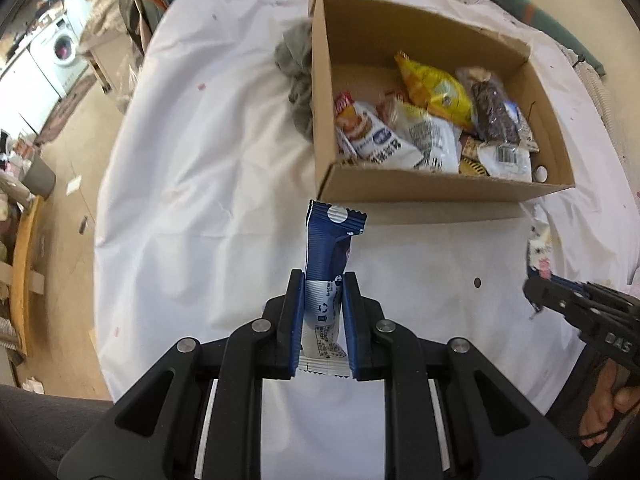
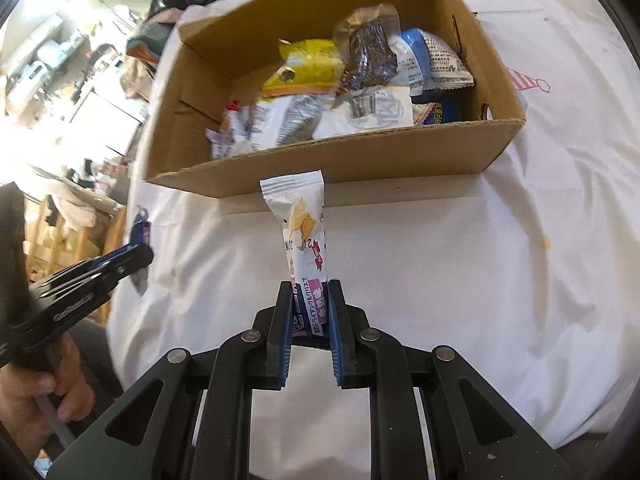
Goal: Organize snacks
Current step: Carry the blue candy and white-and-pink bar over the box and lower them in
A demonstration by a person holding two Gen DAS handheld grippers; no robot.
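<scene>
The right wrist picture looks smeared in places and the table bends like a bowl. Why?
Right wrist view: the cardboard box and its snacks are motion-blurred, while the white packet in the right gripper stays sharp; windows at left glare. Both views: fisheye curves the white cloth.

"DAS" in raised letters on the black body of the right gripper [image 1: 538, 294]. Japanese katakana print on the pink band of the white snack packet [image 2: 303, 240], too skewed to read. Barcodes on packets in the cardboard box [image 1: 440, 192]; digits illegible.
</scene>
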